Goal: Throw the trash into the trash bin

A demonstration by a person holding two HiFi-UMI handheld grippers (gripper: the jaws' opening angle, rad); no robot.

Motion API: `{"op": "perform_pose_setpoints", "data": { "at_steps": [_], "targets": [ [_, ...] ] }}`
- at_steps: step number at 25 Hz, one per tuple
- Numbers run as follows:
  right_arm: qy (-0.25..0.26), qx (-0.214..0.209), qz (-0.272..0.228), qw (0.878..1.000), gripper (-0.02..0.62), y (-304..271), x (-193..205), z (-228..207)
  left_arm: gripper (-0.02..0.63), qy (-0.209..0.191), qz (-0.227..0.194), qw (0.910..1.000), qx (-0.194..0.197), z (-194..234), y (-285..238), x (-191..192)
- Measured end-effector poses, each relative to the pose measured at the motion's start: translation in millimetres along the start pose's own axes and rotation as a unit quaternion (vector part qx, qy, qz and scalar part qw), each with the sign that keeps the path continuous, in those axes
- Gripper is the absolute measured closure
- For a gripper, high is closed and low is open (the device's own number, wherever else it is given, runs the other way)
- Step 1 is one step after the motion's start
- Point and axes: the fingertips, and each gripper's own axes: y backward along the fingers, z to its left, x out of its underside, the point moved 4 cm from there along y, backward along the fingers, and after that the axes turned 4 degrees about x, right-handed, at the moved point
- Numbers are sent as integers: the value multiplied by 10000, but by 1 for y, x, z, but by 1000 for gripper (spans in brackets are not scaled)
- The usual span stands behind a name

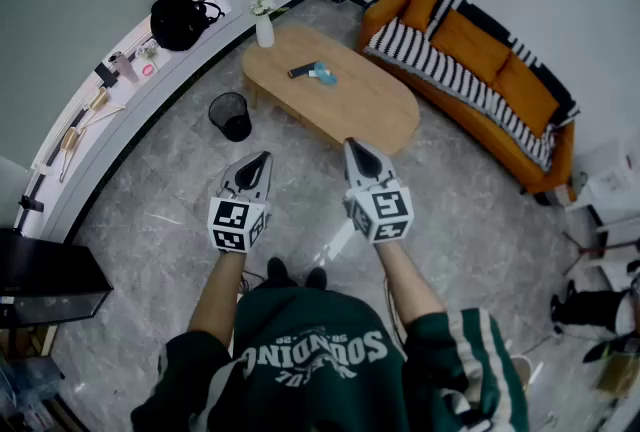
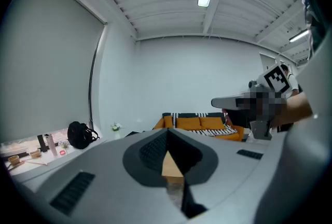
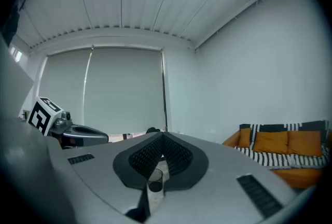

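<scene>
We see a person standing on grey marble floor (image 1: pixel 150 220), one gripper in each hand, both held out in front at the centre of the head view. The left gripper (image 1: pixel 262 161) has its jaws together with nothing clamped; in the left gripper view only a slim triangular gap remains behind the meeting tips, and table wood shows through it. The right gripper (image 1: pixel 353 147) has its jaws together too and is empty; through its gap in the right gripper view we make out a dark cylinder, which looks like the trash bin (image 1: pixel 231 116).

The trash (image 1: pixel 316 72), a teal piece touching a black piece, lies on the oval wooden table (image 1: pixel 365 110) above the grippers in the head view, well apart from both. We cannot tell what the pieces are. The trash bin, black mesh and upright, stands on the floor just beside the table's left edge, above and left of the left gripper.

A white vase with flowers (image 1: pixel 264 26) stands at the table's upper-left end. An orange sofa (image 1: pixel 490 70) with a striped blanket (image 1: pixel 440 70) fills the upper right. A black bag (image 1: pixel 178 21) sits on the white ledge (image 1: pixel 110 135) at upper left, with small items further along it.
</scene>
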Motion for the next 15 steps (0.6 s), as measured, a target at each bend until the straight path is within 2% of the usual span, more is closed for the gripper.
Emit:
{"op": "perform_pose_setpoints", "data": {
  "at_steps": [5,12,15],
  "targets": [
    [97,55,-39,9999,597,3,0,1,604,4,-33,10000,4,-1,-2,1],
    [87,-73,196,9997,597,1,13,-2,604,46,-23,10000,-13,-2,-7,1],
    [35,-2,298,9996,597,-5,18,-6,604,52,-4,10000,-28,0,-9,4]
  ]
}}
